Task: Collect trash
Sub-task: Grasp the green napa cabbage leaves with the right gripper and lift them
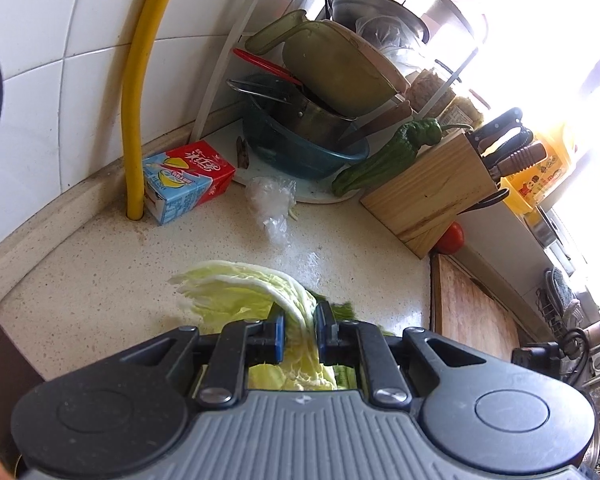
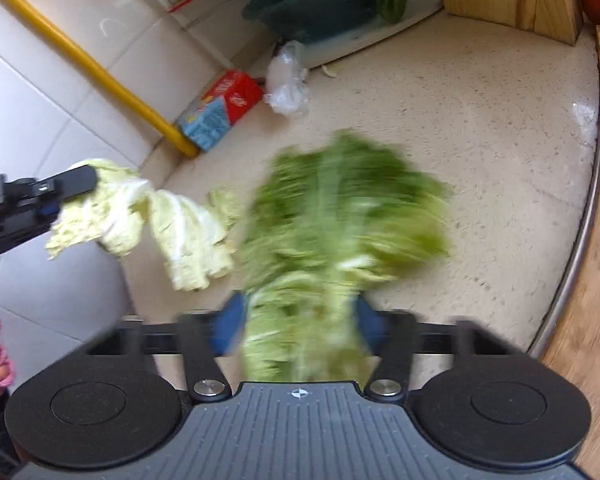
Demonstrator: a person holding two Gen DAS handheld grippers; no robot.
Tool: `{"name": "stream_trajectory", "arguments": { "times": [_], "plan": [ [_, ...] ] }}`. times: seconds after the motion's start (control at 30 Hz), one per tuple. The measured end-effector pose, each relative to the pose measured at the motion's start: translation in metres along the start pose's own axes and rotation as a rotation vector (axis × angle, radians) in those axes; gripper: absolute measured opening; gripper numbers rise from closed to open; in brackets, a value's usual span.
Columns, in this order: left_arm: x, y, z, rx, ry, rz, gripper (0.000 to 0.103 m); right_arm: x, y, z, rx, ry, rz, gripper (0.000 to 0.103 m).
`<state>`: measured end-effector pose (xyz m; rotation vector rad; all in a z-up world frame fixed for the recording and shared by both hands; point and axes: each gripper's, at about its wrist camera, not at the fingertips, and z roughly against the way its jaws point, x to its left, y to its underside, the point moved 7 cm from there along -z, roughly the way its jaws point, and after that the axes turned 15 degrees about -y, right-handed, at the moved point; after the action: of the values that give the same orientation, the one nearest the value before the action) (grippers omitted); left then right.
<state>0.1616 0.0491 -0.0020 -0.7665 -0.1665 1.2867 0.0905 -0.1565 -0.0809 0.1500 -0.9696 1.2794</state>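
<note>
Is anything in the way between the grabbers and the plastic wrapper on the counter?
Yes. Both are already full: the left gripper holds a pale cabbage leaf, the right gripper a green leaf. The bare counter before the plastic wrapper looks clear.

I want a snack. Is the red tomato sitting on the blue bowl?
No, the tomato sits on the counter beside the wooden knife block, apart from the blue bowl.

White glazed wall tiles (image 1: 60, 40) back a speckled, cream-coloured worktop (image 1: 100, 280) with a raised lip at the wall. A yellow pipe (image 1: 140, 92) runs down the tiles to the worktop. In the corner a white rack (image 1: 220, 68) holds stacked pots and a teal basin (image 1: 300, 156). A wooden knife block (image 1: 432, 188) stands beside it, a wooden board (image 1: 472, 312) lies nearby, and bright daylight floods in from a window (image 1: 560, 40).
</note>
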Motion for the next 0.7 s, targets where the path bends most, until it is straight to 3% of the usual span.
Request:
{"name": "stream_trajectory", "arguments": {
  "times": [0.13, 0.23, 0.3, 0.47, 0.7],
  "plan": [
    [-0.005, 0.005, 0.004, 0.002, 0.012, -0.027, 0.011, -0.01, -0.002, 0.001, -0.002, -0.075, -0.079, 0.013],
    [-0.006, 0.004, 0.01, -0.007, 0.021, -0.025, 0.011, -0.017, -0.008, 0.011, -0.088, -0.306, -0.266, 0.012],
    [-0.007, 0.002, 0.014, -0.02, 0.011, -0.022, 0.011, -0.014, -0.015, 0.022, -0.151, -0.422, -0.324, 0.012],
    [-0.009, -0.002, 0.026, -0.05, -0.007, -0.001, 0.011, -0.001, -0.029, 0.043, -0.214, -0.581, -0.364, 0.012],
    [-0.015, -0.008, 0.051, -0.123, -0.015, 0.035, 0.011, 0.033, -0.061, 0.068, -0.249, -0.759, -0.301, 0.012]
  ]
}}
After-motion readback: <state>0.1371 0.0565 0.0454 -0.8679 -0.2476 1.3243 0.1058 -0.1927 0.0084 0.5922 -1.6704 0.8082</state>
